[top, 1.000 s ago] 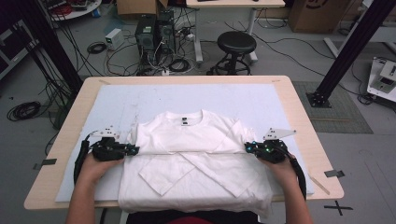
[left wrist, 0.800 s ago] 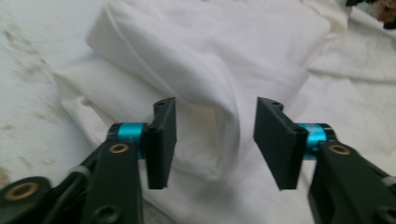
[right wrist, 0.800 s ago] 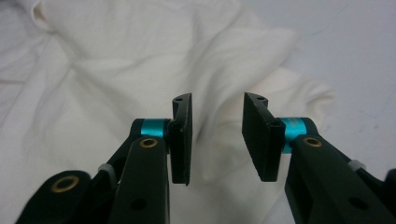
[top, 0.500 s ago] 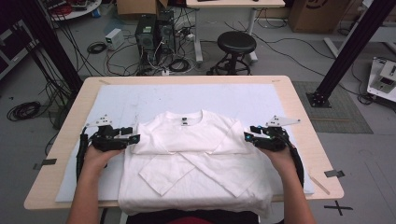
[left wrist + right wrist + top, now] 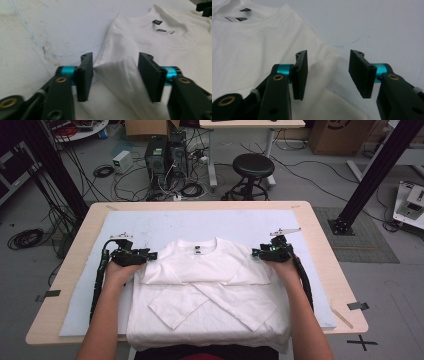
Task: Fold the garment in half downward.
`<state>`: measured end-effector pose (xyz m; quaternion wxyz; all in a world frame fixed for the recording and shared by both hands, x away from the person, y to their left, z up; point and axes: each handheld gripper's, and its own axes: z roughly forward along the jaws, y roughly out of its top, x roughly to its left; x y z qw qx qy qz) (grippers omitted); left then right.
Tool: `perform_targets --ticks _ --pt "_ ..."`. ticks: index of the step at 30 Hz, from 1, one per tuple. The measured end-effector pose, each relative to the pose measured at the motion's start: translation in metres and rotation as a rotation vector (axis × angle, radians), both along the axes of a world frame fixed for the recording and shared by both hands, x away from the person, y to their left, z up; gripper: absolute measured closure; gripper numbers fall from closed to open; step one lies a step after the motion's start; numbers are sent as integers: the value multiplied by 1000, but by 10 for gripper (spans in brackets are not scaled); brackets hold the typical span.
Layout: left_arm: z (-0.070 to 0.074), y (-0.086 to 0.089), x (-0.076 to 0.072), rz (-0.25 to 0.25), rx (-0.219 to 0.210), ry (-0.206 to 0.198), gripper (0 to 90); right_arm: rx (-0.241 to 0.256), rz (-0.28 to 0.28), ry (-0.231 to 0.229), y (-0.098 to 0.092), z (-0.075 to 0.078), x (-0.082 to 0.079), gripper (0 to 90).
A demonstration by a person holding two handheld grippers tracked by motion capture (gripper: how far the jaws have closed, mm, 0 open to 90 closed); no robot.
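Mid-fold on the white t-shirt, lying centre frame on the blue mat. Left gripper and right gripper gape wide, holding nothing. Next: pinch the shoulder corners, probably.

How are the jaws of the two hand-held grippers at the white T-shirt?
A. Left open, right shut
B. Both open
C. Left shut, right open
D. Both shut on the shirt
B. The left hand-held gripper and the right hand-held gripper each show a wide gap between the jaws over the T-shirt.
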<state>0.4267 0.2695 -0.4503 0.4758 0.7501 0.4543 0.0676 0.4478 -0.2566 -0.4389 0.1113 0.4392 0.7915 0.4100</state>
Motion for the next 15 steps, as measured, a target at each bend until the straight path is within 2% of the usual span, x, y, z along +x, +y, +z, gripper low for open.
perform_targets --ticks 2,4,5,7,11,12,14,15 --pt "0 1 0 -23 -1 -9 637 -21 13 37 2 -7 7 709" --pt "2 3 0 -37 -21 -22 723 -43 12 27 3 -9 8 850" --pt "4 3 -1 -38 -19 -36 770 -43 19 25 3 -7 7 882" --pt "8 5 -2 -31 -16 -58 798 -66 19 -8 3 -1 2 890" --pt "16 11 -6 11 -65 -112 789 -68 2 -83 -2 11 -7 891" --pt "16 12 -5 20 -62 -108 772 -70 2 -97 -4 12 -9 892" --pt "12 11 -2 43 -25 -86 750 -70 -6 -86 -6 11 -9 891" --pt "9 10 0 69 -8 -74 695 -70 -8 -76 -6 9 -9 891"
